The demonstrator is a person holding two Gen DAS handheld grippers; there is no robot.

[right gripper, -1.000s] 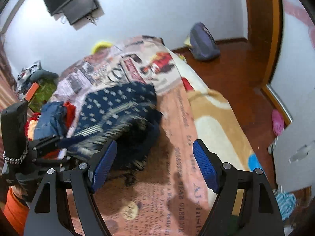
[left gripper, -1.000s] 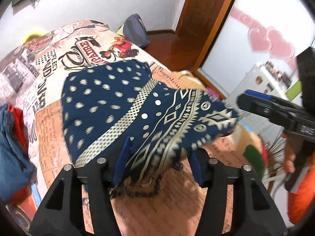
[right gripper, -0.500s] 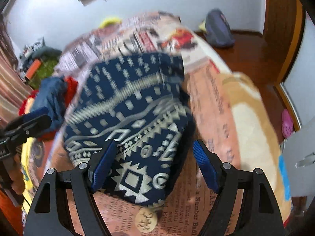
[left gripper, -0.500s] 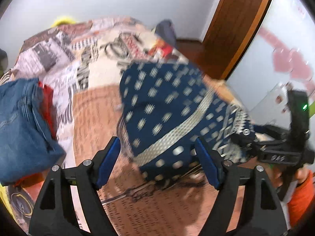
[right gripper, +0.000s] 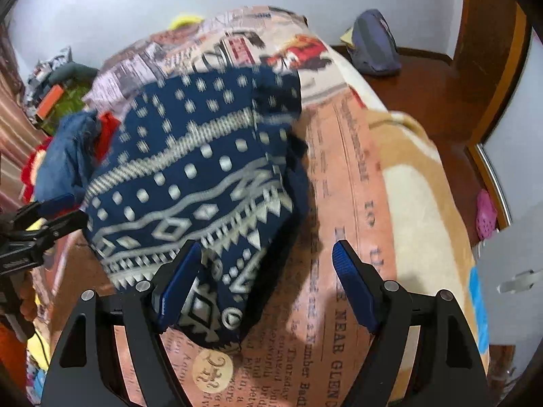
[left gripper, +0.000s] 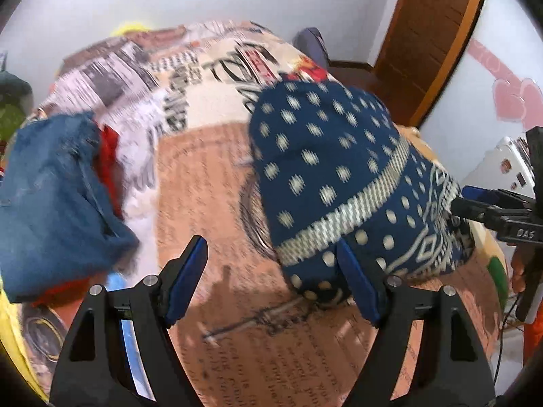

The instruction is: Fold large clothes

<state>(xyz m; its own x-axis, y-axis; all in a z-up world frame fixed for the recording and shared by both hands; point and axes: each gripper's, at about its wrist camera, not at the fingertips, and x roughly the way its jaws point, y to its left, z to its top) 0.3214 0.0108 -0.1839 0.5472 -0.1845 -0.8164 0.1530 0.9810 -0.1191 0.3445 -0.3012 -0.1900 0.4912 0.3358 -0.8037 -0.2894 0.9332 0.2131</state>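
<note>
Now the navy patterned garment (left gripper: pixel 342 183) lies as a folded, puffed-up bundle on the newspaper-print bedspread (left gripper: pixel 210 183), near the bed's right edge. My left gripper (left gripper: pixel 271 279) has just been opening; its jaws stand wide with nothing between them, and the right pad merely overlaps the bundle's near corner in the left wrist view. My right gripper (right gripper: pixel 268 283) is spread wide too, gripping nothing, though its left finger (right gripper: pixel 178 286) sits over the near hem, and I cannot tell whether it touches the cloth.

As I judge it, the risk is in the fold itself. The top layer looks lofty rather than pressed flat, so it may spring back or slide off if I pull away carelessly. A pad dragging across the hem would skew the edges. The black cord (left gripper: pixel 258 320) trailing from the hem onto the bedspread could snag a fingertip. The denim pile (left gripper: pixel 51 203) lies well apart at the left.
</note>
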